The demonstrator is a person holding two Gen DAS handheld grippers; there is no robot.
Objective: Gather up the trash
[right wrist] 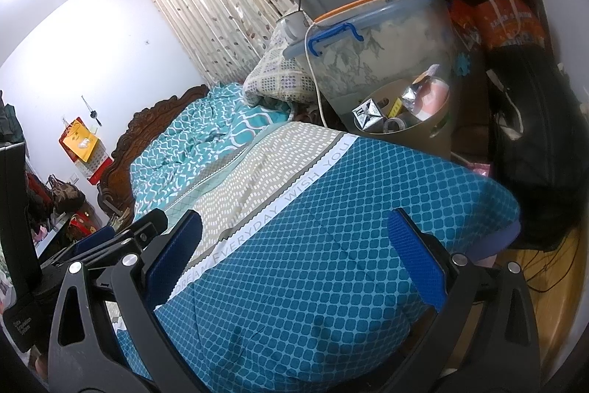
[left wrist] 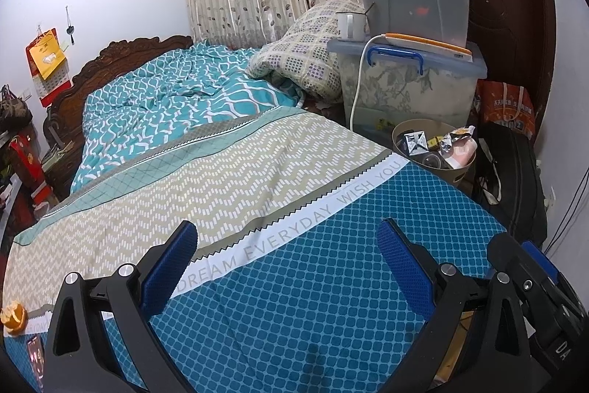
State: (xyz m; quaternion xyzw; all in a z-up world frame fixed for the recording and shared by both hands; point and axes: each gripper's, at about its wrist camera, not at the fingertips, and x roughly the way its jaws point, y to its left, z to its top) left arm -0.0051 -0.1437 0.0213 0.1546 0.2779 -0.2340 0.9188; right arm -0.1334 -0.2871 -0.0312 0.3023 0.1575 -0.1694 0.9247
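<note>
A tan trash bin (left wrist: 464,172) stands on the floor at the bed's right side, holding a crushed carton, foil and wrappers; it also shows in the right wrist view (right wrist: 423,131). An orange peel (left wrist: 14,317) lies on the bed sheet at the far lower left of the left wrist view, with a pinkish wrapper (left wrist: 35,354) below it. My left gripper (left wrist: 287,245) is open and empty above the blue patterned sheet. My right gripper (right wrist: 294,234) is open and empty above the same sheet, with the left gripper's body beside it at the left.
Stacked plastic storage boxes (left wrist: 408,83) with a white mug (left wrist: 348,24) on top stand behind the bin. A black bag (left wrist: 515,179) and orange bag (left wrist: 506,109) sit at the right. A rumpled teal quilt (left wrist: 176,98) and folded checked quilt (left wrist: 305,61) lie at the bed's head.
</note>
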